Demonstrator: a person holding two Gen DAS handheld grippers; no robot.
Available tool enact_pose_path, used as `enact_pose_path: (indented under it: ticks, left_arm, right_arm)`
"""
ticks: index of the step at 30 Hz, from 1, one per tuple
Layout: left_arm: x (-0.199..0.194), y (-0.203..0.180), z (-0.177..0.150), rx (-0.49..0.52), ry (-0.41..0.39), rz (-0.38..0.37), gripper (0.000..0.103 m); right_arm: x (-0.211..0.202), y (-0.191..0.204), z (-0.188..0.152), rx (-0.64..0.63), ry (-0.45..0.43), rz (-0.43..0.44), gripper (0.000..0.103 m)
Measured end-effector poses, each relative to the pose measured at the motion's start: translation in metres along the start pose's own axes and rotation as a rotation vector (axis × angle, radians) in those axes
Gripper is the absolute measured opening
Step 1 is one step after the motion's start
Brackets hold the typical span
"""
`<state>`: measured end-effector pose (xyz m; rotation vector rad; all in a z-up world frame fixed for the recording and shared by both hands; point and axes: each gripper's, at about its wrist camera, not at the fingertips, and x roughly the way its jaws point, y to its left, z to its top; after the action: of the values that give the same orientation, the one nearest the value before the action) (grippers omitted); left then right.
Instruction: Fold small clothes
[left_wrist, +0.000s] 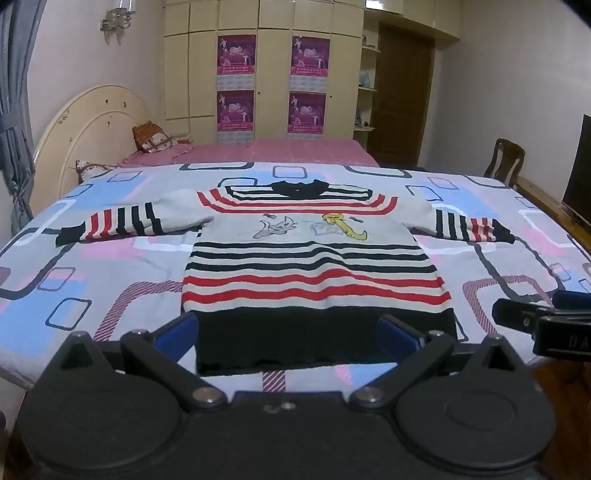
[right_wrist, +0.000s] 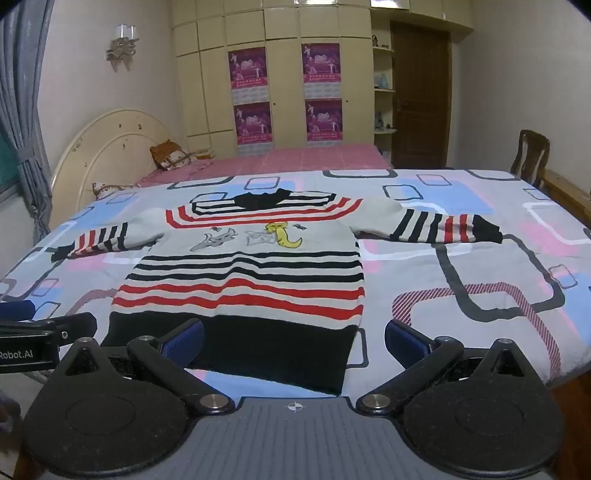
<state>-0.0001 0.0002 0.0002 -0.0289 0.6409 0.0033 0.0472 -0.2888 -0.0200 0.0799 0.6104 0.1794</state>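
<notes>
While both grippers, left gripper (left_wrist: 288, 332) and right gripper (right_wrist: 293, 339), hover fingers wide, empty, you risk bunching sweater (left_wrist: 310, 258) hem, frame bottom, pinching sheet (left_wrist: 110, 258) too.

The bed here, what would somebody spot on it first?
A small striped sweater catches the eye first, lying flat with both sleeves spread out on the patterned bedsheet, a cat and a mouse drawn on its chest. Next come the two open grippers, the left gripper and the right gripper, near the black hem. Four pink posters hang on the cupboard behind.
</notes>
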Motion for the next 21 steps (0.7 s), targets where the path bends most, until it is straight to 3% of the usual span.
enact_pose_path:
  ticks: [21]
  left_arm:
    - [-0.0007,-0.0014,0.0025,0.006,-0.001,0.014,0.103]
  right_arm:
    - [-0.0008,0.0012,0.0009,0.010,-0.002,0.009,0.103]
